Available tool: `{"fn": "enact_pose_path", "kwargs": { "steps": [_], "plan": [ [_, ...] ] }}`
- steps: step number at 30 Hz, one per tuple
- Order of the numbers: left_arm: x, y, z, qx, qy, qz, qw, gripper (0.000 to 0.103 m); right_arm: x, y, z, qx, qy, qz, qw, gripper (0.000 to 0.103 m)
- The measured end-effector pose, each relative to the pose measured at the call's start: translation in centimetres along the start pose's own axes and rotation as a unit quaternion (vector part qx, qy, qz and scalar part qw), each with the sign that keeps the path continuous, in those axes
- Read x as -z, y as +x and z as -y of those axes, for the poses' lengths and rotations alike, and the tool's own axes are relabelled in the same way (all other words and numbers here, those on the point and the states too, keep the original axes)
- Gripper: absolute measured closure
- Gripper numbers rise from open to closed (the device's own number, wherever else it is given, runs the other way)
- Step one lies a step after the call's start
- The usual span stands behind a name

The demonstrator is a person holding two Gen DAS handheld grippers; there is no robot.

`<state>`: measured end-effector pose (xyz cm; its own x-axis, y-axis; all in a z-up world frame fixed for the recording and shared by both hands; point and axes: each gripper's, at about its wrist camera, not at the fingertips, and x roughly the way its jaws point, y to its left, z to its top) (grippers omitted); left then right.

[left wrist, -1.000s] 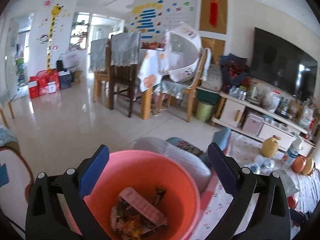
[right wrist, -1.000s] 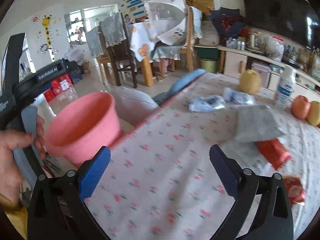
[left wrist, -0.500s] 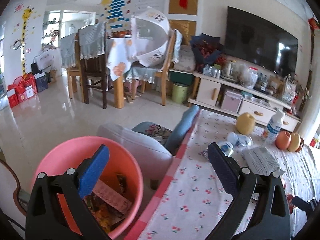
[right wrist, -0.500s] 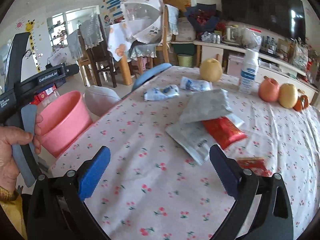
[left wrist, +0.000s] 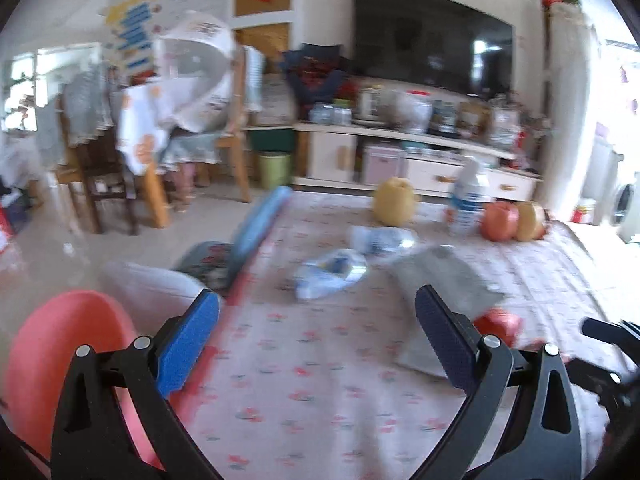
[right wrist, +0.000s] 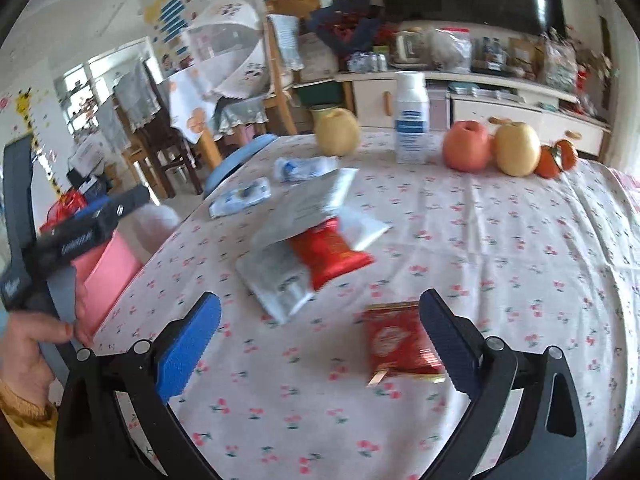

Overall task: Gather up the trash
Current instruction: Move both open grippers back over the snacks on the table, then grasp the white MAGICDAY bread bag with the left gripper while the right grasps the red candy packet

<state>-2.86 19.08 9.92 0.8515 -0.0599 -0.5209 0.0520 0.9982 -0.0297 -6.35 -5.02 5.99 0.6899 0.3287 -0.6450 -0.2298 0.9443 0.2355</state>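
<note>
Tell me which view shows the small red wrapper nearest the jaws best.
The right wrist view: the small red wrapper lies sharp and whole on the tablecloth, just ahead of the right gripper. The left wrist view does not show it.

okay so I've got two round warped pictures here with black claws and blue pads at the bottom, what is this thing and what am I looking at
Those claws are two handheld grippers, one in each of a person's hands; no robot arm. Each carries a fisheye camera looking along its fingers, hence the round warp.

One picture is from the left gripper, the other from the right gripper. Both are open and hold nothing. In the right view you can see the person's hand gripping the left tool.

Below is a table with a cherry-print cloth. On it lie wrappers: a small red packet, a red pouch among white bags, plus fruit and a white bottle. A pink bucket sits beside the table edge.
</note>
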Motion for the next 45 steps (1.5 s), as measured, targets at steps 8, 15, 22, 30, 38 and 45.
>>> {"fn": "enact_pose_path", "kwargs": {
  "steps": [8,15,22,30,38,45],
  "plan": [
    [-0.4,3.6,4.1,0.038,0.020,-0.033,0.9985,0.004,-1.6,-1.2,5.8,0.024,0.060,-0.016,0.998,0.005],
    [-1.0,10.1,2.5,-0.002,0.078,-0.093,0.9926,0.004,-1.2,-0.3,8.3,0.005,0.101,-0.068,0.993,0.005],
    [-2.4,13.6,1.8,0.036,0.111,-0.126,0.9852,0.004,-1.1,0.3,7.7,-0.010,0.089,-0.096,0.991,0.005],
    [-2.5,17.4,0.9,0.047,0.117,-0.163,0.9785,0.004,-1.0,0.5,8.4,-0.015,0.089,-0.110,0.990,0.005],
    [-1.6,19.8,1.8,0.067,0.138,-0.210,0.9656,0.004,-0.8,1.1,8.6,-0.003,0.089,-0.126,0.988,0.005],
    [-0.7,18.4,4.1,0.106,0.141,-0.212,0.9611,0.030,-0.9,1.5,9.4,0.006,0.104,-0.133,0.986,0.005]
  ]
}}
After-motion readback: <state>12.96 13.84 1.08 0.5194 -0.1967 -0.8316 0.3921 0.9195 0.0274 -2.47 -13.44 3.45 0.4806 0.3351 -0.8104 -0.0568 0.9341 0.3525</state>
